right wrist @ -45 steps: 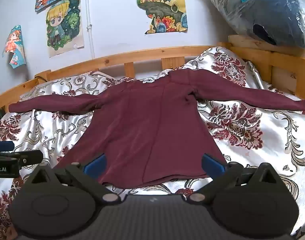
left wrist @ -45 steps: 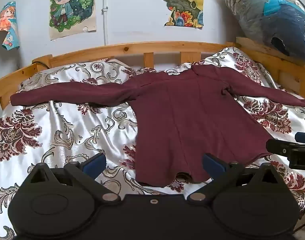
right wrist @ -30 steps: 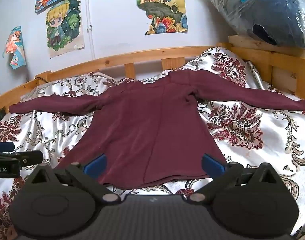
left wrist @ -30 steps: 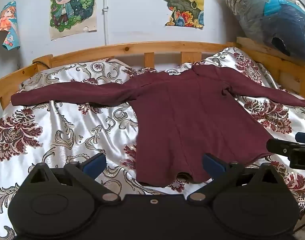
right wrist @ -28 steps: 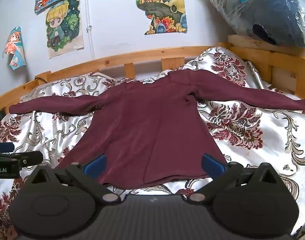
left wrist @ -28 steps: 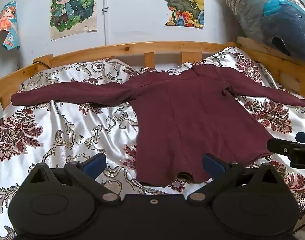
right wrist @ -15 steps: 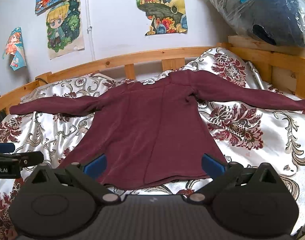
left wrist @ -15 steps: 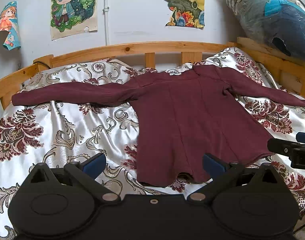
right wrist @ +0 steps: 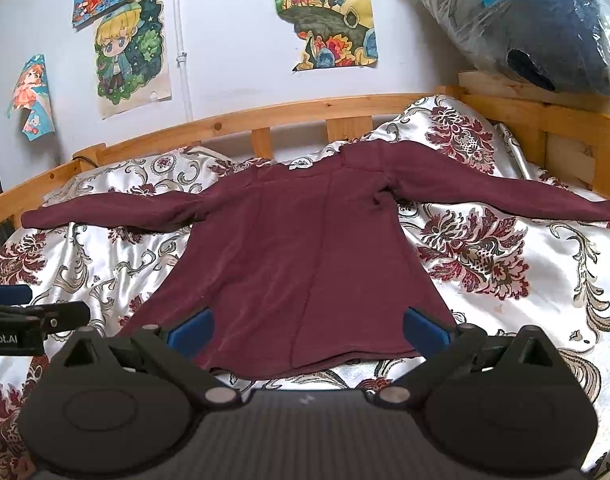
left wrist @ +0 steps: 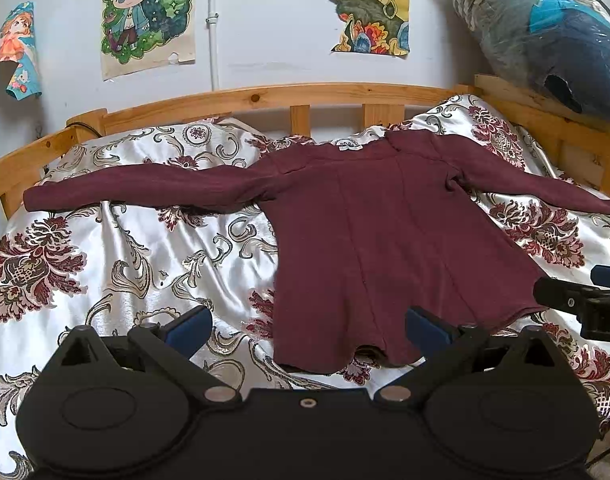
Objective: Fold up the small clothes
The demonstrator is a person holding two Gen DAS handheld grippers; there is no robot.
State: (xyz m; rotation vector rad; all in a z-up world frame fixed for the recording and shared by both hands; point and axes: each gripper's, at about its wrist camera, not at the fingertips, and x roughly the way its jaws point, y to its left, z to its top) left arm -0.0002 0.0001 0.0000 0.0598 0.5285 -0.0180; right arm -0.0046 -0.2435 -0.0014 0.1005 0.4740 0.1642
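A maroon long-sleeved top (left wrist: 369, 240) lies flat on the bed with both sleeves spread wide and its hem toward me; it also shows in the right wrist view (right wrist: 305, 256). My left gripper (left wrist: 307, 326) is open and empty, just short of the hem's left part. My right gripper (right wrist: 307, 326) is open and empty, just short of the hem's middle. The right gripper shows at the right edge of the left wrist view (left wrist: 581, 300). The left gripper shows at the left edge of the right wrist view (right wrist: 29, 320).
The bed has a glossy white and red floral cover (left wrist: 125, 264) and a wooden rail (left wrist: 265, 94) along the far side and right end (right wrist: 545, 120). A plastic-wrapped dark bundle (right wrist: 537, 20) sits on the right rail. Posters hang on the wall (left wrist: 145, 16).
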